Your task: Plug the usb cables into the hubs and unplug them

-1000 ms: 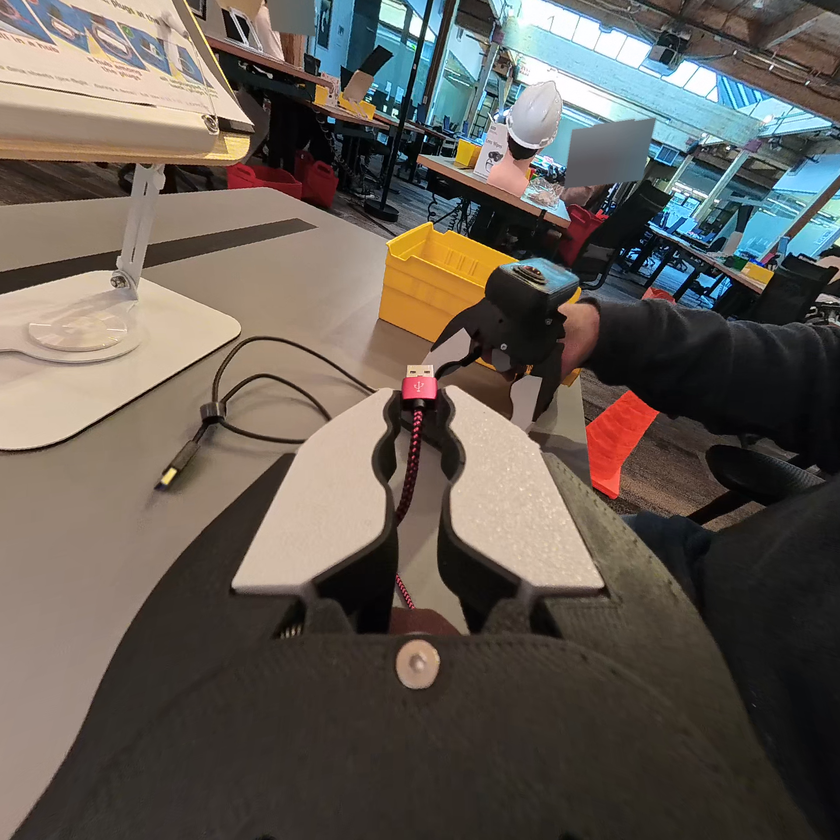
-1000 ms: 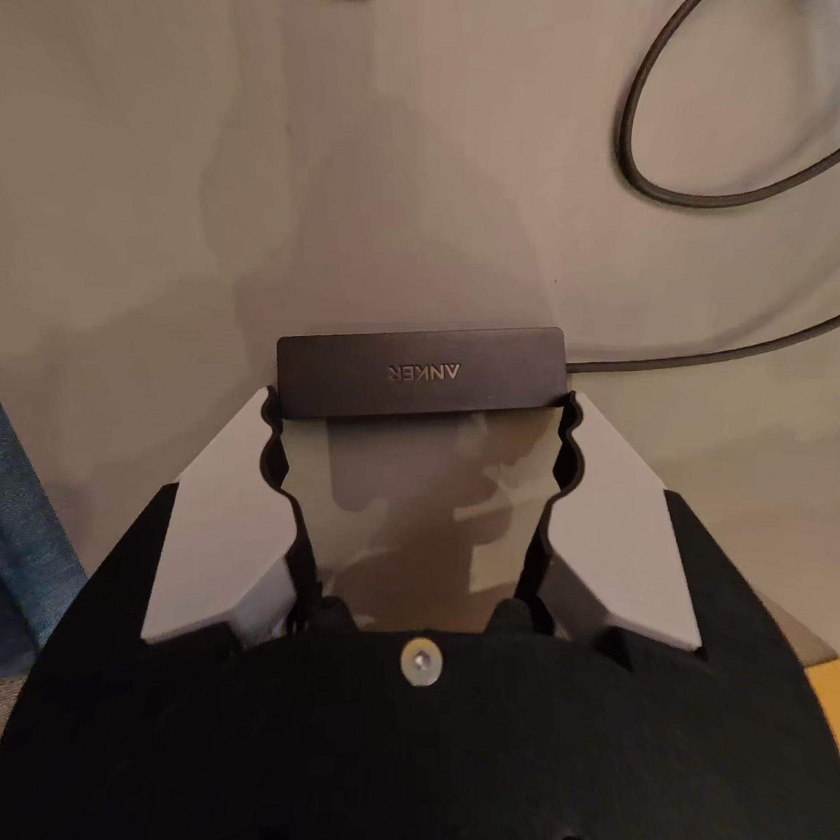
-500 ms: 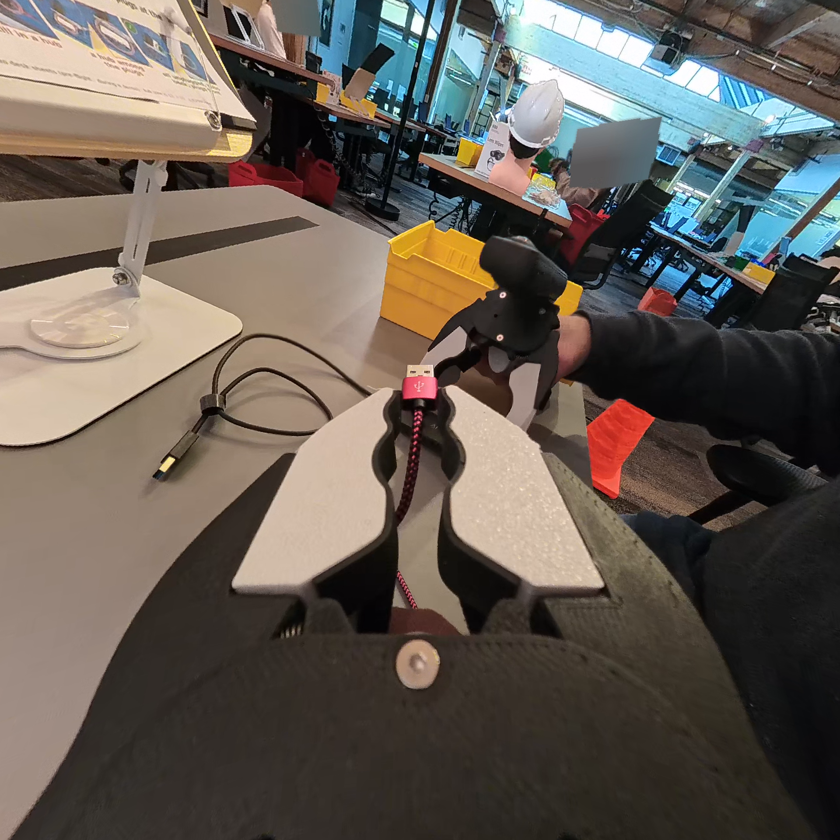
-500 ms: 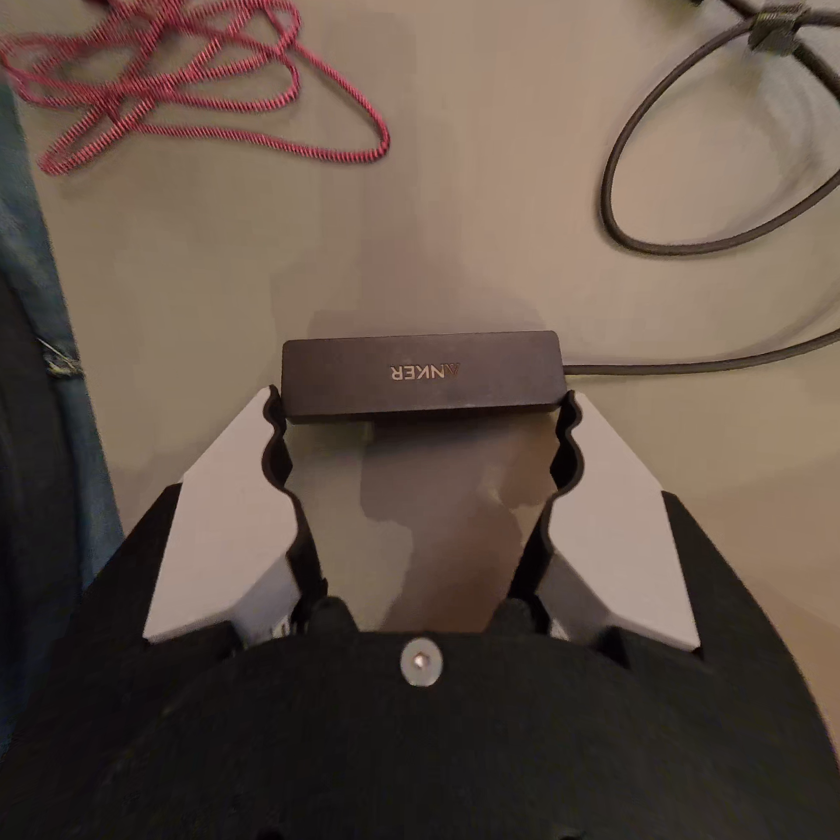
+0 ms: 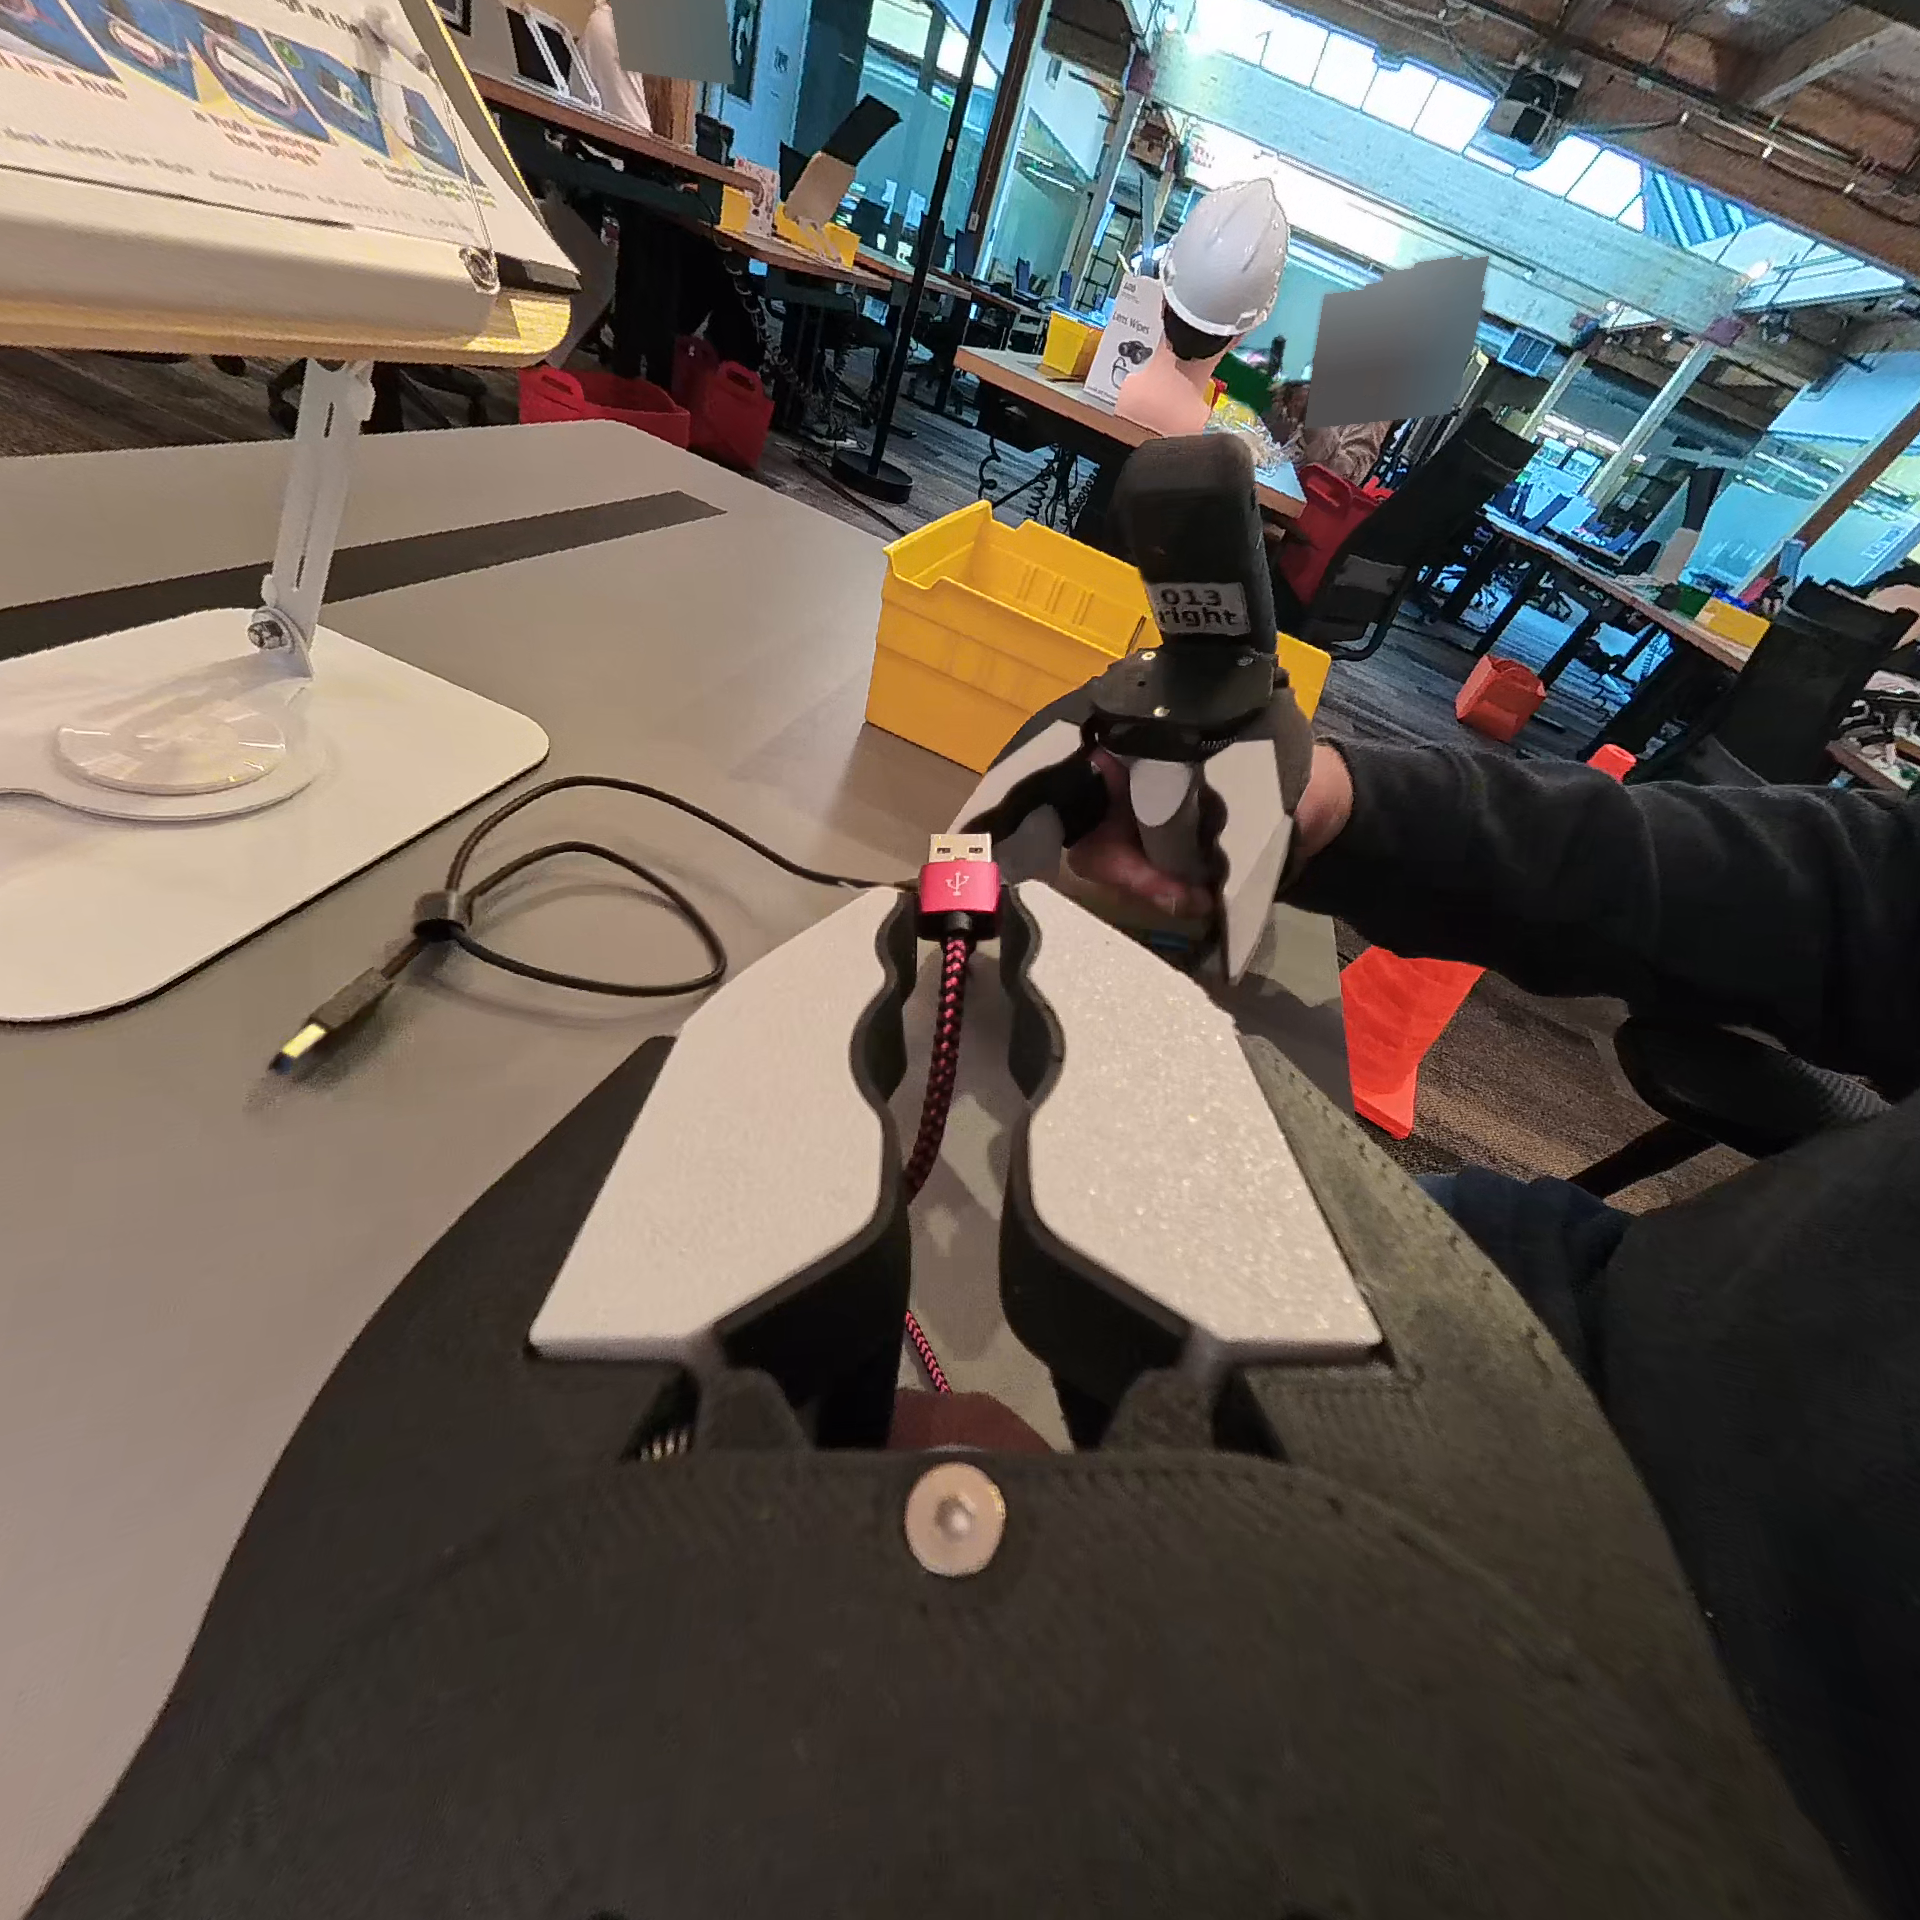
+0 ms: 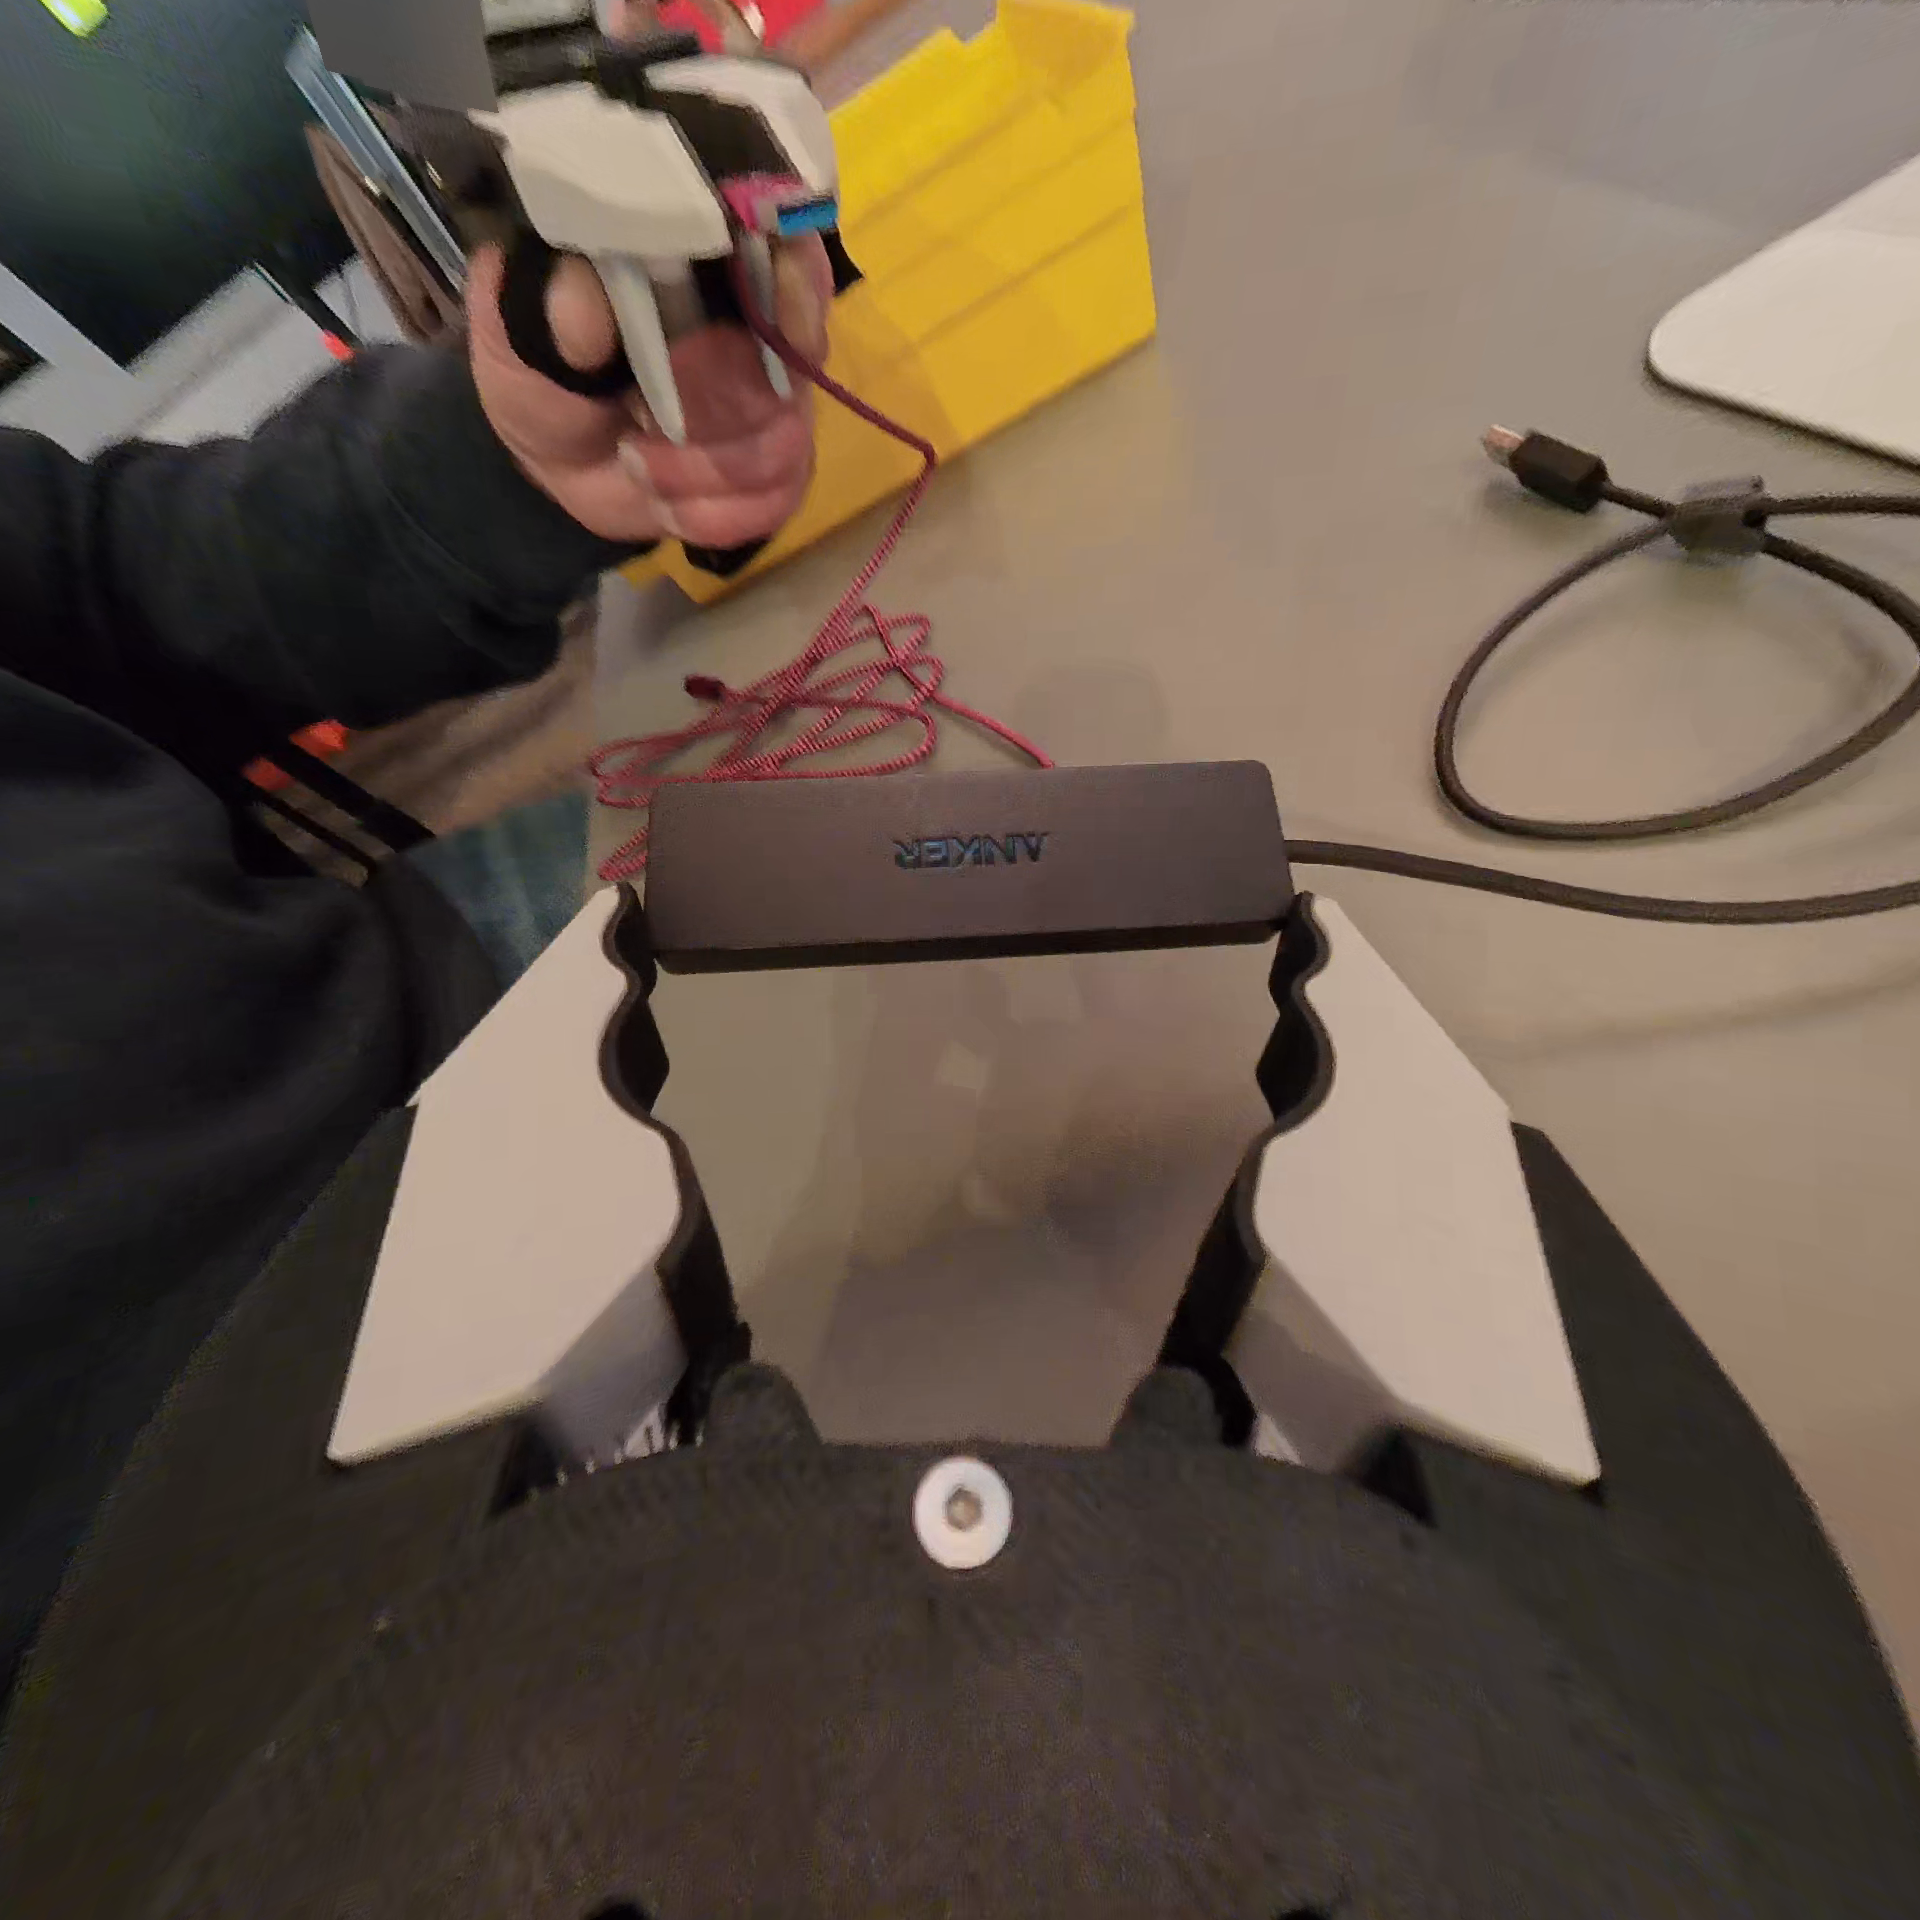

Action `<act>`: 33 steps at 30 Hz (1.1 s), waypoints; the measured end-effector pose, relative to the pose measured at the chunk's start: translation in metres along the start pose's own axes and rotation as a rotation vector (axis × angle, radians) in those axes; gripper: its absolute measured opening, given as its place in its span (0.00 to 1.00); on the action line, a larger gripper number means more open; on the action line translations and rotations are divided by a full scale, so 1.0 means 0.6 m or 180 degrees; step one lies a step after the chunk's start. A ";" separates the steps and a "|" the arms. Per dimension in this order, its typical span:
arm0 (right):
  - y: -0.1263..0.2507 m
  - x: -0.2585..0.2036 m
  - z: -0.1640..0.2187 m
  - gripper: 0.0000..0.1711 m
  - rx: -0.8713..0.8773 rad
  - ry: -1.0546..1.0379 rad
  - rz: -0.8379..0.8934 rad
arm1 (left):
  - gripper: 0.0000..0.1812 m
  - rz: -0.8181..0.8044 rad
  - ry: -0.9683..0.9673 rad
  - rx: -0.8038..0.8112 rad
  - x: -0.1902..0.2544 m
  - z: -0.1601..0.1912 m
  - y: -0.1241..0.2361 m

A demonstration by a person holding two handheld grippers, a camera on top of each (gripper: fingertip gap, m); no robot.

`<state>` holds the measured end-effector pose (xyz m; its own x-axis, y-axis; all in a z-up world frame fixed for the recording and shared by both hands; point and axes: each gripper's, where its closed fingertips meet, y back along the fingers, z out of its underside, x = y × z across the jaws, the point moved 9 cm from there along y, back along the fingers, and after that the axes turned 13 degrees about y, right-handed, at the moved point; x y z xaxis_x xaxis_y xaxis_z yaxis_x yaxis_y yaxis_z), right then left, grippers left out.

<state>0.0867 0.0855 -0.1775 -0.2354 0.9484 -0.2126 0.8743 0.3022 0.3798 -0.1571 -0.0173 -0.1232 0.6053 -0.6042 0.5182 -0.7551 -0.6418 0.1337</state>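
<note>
Nothing is plugged yet: the red braided USB plug (image 5: 958, 883) is pinched in the closed left gripper (image 5: 956, 914), the black hub (image 6: 961, 862) is clamped endwise by the right gripper (image 6: 961, 935), insertion and unplugging remain

Your right gripper (image 6: 961, 925) has lifted the black hub (image 6: 961, 857) off the grey table (image 6: 1351, 312) and tipped up from pointing straight down. It now faces your left gripper (image 6: 743, 223) and the red cable (image 6: 790, 707).
</note>
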 end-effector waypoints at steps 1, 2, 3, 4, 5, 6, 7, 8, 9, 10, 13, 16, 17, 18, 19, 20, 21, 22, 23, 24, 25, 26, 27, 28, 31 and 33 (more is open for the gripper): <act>0.000 -0.002 -0.005 0.69 0.0094 0.0001 -0.0038 | 0.08 0.0007 -0.0005 0.0001 0.001 -0.001 0.000; 0.000 -0.004 -0.011 0.69 0.0175 0.0019 -0.0085 | 0.08 0.0013 -0.0012 -0.0003 0.002 -0.001 -0.001; 0.001 -0.006 -0.017 0.69 0.0256 0.0041 -0.0131 | 0.08 0.0022 -0.0019 -0.0007 0.004 -0.002 -0.002; 0.001 -0.007 -0.023 0.69 0.0316 0.0059 -0.0163 | 0.08 0.0034 -0.0023 -0.0018 0.006 -0.002 -0.003; 0.001 -0.009 -0.029 0.69 0.0353 0.0091 -0.0187 | 0.08 0.0037 -0.0037 -0.0038 0.007 -0.002 -0.004; 0.001 -0.010 -0.035 0.69 0.0380 0.0127 -0.0213 | 0.08 0.0024 -0.0071 -0.0060 0.008 -0.002 -0.005; 0.001 -0.012 -0.041 0.68 0.0401 0.0160 -0.0232 | 0.08 0.0015 -0.0102 -0.0084 0.010 -0.002 -0.005; 0.000 -0.013 -0.047 0.69 0.0412 0.0193 -0.0245 | 0.08 0.0012 -0.0126 -0.0097 0.011 -0.003 -0.005; 0.000 -0.015 -0.052 0.69 0.0420 0.0231 -0.0260 | 0.08 0.0014 -0.0139 -0.0099 0.012 -0.003 -0.005; 0.000 -0.016 -0.058 0.69 0.0439 0.0268 -0.0276 | 0.08 0.0019 -0.0147 -0.0098 0.013 -0.004 -0.005; -0.002 -0.019 -0.071 0.68 0.0492 0.0362 -0.0318 | 0.08 0.0044 -0.0169 -0.0111 0.016 -0.007 -0.006; -0.003 -0.023 -0.081 0.69 0.0621 0.0420 -0.0438 | 0.08 0.0162 -0.0140 -0.0108 0.022 -0.012 -0.006; -0.003 -0.025 -0.084 0.69 0.0663 0.0435 -0.0479 | 0.08 0.0189 -0.0152 -0.0114 0.026 -0.014 -0.007; -0.003 -0.026 -0.086 0.69 0.0697 0.0447 -0.0514 | 0.08 0.0216 -0.0178 -0.0139 0.030 -0.015 -0.008; -0.003 -0.028 -0.089 0.69 0.0709 0.0469 -0.0544 | 0.08 0.0245 -0.0203 -0.0163 0.034 -0.016 -0.009; -0.004 -0.029 -0.090 0.69 0.0706 0.0496 -0.0563 | 0.08 0.0271 -0.0221 -0.0181 0.038 -0.018 -0.011; -0.005 -0.030 -0.092 0.69 0.0709 0.0516 -0.0584 | 0.08 0.0298 -0.0237 -0.0198 0.041 -0.018 -0.013; -0.005 -0.031 -0.094 0.69 0.0716 0.0529 -0.0613 | 0.08 0.0323 -0.0256 -0.0219 0.045 -0.019 -0.015; -0.005 -0.032 -0.095 0.69 0.0713 0.0546 -0.0631 | 0.08 0.0343 -0.0270 -0.0238 0.048 -0.019 -0.017; -0.005 -0.032 -0.096 0.69 0.0711 0.0561 -0.0648 | 0.08 0.0362 -0.0278 -0.0252 0.050 -0.019 -0.018; -0.005 -0.033 -0.097 0.69 0.0722 0.0570 -0.0673 | 0.08 0.0379 -0.0286 -0.0269 0.053 -0.019 -0.020; -0.004 -0.033 -0.098 0.69 0.0745 0.0577 -0.0696 | 0.08 0.0391 -0.0296 -0.0288 0.054 -0.018 -0.021; -0.003 -0.034 -0.099 0.69 0.0766 0.0586 -0.0714 | 0.08 0.0401 -0.0301 -0.0303 0.056 -0.018 -0.023; -0.002 -0.034 -0.101 0.69 0.0787 0.0596 -0.0735 | 0.08 0.0414 -0.0297 -0.0311 0.057 -0.017 -0.023; 0.001 -0.034 -0.104 0.69 0.0850 0.0629 -0.0767 | 0.08 0.0462 -0.0263 -0.0306 0.059 -0.017 -0.026; 0.000 -0.034 -0.104 0.69 0.0818 0.0658 -0.0767 | 0.08 0.0472 -0.0267 -0.0318 0.060 -0.017 -0.028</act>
<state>0.0651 0.0720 -0.1171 -0.5039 0.8607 -0.0726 0.8552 0.5089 0.0982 -0.1252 -0.0237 -0.0982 0.5012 -0.7286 0.4669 -0.8563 -0.4953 0.1465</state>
